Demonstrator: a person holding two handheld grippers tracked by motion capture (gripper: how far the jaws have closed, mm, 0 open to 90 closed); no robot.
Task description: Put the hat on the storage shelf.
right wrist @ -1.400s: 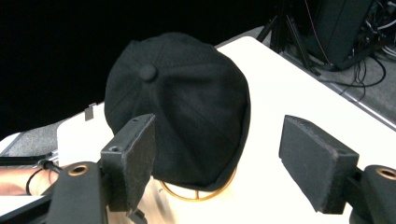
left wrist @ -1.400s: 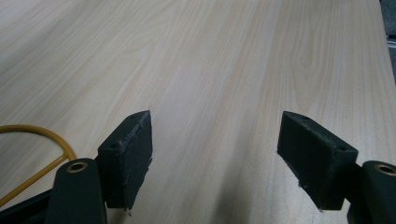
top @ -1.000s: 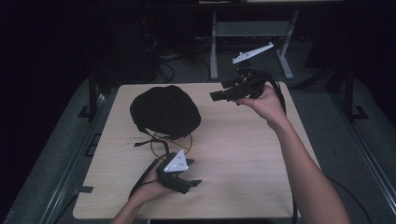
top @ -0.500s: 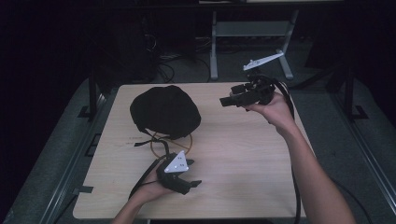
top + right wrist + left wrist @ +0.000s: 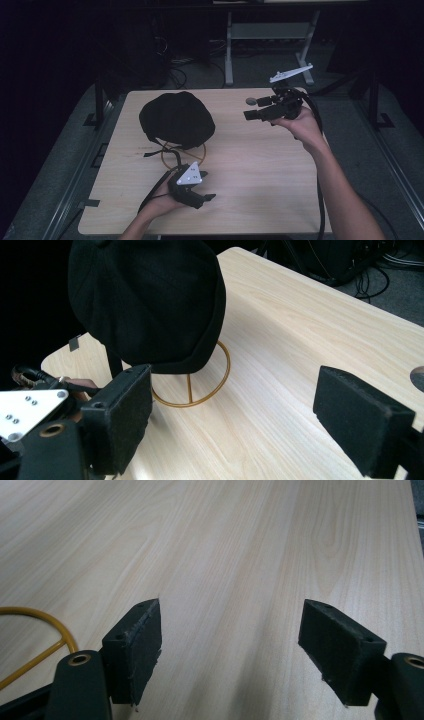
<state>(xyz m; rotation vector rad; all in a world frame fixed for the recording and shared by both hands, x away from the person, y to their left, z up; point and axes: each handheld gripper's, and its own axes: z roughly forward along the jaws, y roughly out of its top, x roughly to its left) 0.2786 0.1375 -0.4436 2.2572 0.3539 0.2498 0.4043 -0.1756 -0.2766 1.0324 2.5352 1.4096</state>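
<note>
Black cap (image 5: 176, 119): soft matte fabric, domed and rounded, sitting on a thin yellow wire stand (image 5: 183, 153) with a ring base and a straight spoke across it. It is on the far left part of the surface (image 5: 260, 170), which is pale wood-grain laminate, flat, with rounded corners. Dark straps trail from under the cap toward the near edge; they blend with the left gripper's cable, so hard to separate.

Right gripper (image 5: 248, 108) is held above the far right of the surface, jaws pointing toward the cap, well apart from it. Its jaws have just been opening and stand wide with nothing between them; its own view (image 5: 230, 410) shows blocky black pads with rough foam-like faces and the cap beyond them. The cap's top is cut off in that view, and the stand's stem is hidden under the fabric.

Left gripper (image 5: 210, 196) sits low at the near edge, just in front of the stand's ring and near the cap, probably resting on the surface. Jaws wide and empty (image 5: 230, 655), bare wood between them, with a bit of yellow ring at the frame's left edge.

Room behind is very dark.
</note>
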